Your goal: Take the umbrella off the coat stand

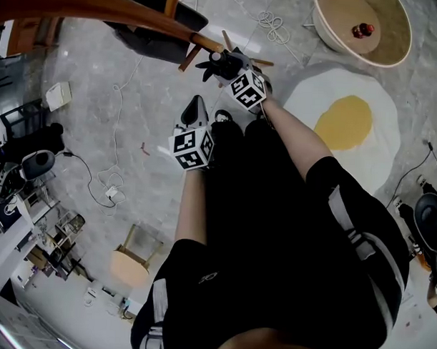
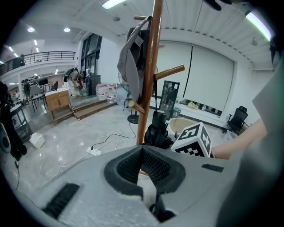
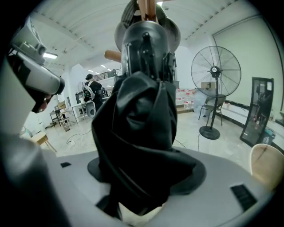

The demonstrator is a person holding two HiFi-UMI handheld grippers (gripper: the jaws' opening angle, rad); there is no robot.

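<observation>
While the right gripper (image 1: pixel 226 65) clamps the black umbrella (image 3: pixel 137 124) beside the coat stand (image 2: pixel 148 88), the left gripper (image 1: pixel 195 108) gapes; empty.

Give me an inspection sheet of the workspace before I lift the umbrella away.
Surface: grey polished floor; no table seen.
Job's things: black folded umbrella close against the wooden coat stand.
Clutter: grey garment hanging on the stand.
Grippers: right gripper shut on the umbrella; left gripper open, empty.
Cables: white cable and power strip loose on the floor.
Surroundings: egg-shaped rug, pedestal fan, small chair.
</observation>
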